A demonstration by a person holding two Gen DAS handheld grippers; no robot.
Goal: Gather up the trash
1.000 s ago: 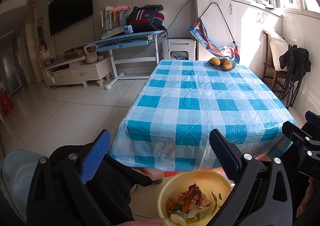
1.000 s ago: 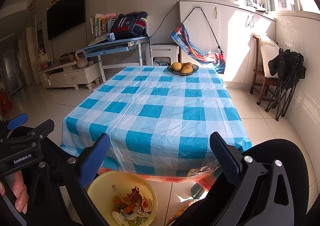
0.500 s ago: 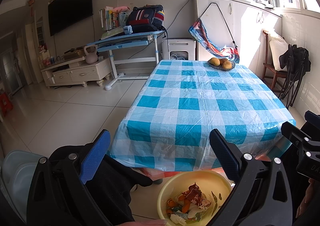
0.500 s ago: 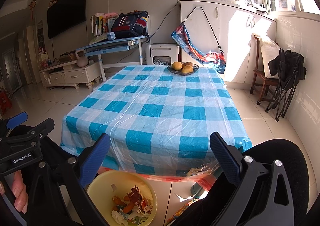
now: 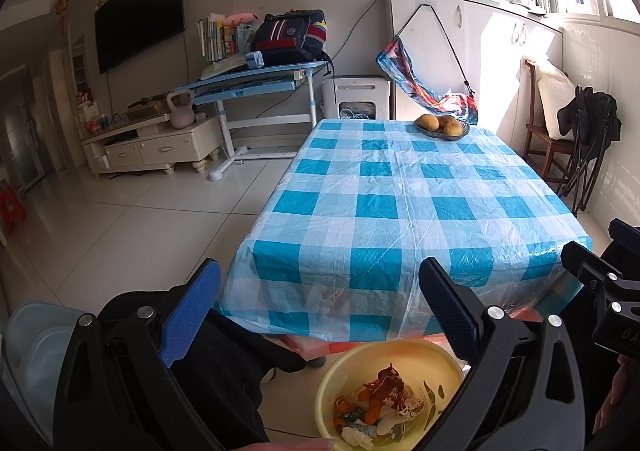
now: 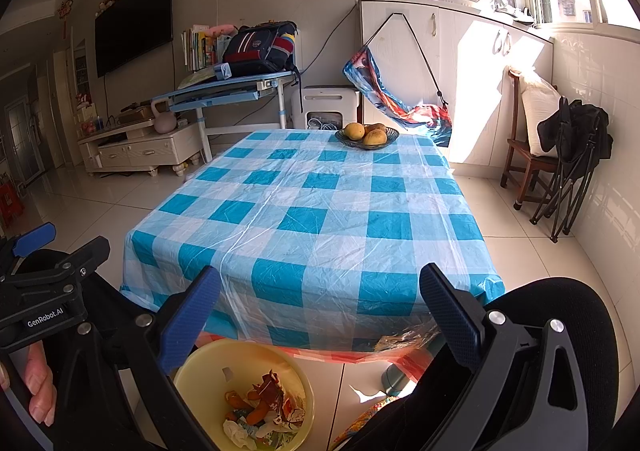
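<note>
Hovering with jaws spread wide and holding nothing, the left gripper (image 5: 316,299) and right gripper (image 6: 320,299) sit above the yellow basin (image 6: 192,379). Its trash (image 6: 264,411) lies below, between them, roughly equally near both; the table (image 6: 312,211) beyond shows none.

1. Left gripper (image 5: 320,303): jaws wide apart, nothing between them; held over the near table edge.
2. Table (image 5: 400,211): blue-and-white checked plastic cloth; fruit bowl (image 5: 441,128) at the far end.
3. Yellow basin (image 5: 404,361): on the floor below the near edge; holds scraps (image 5: 376,407) of peel and paper.
4. Right gripper (image 5: 600,291): partly visible at right edge.
</note>
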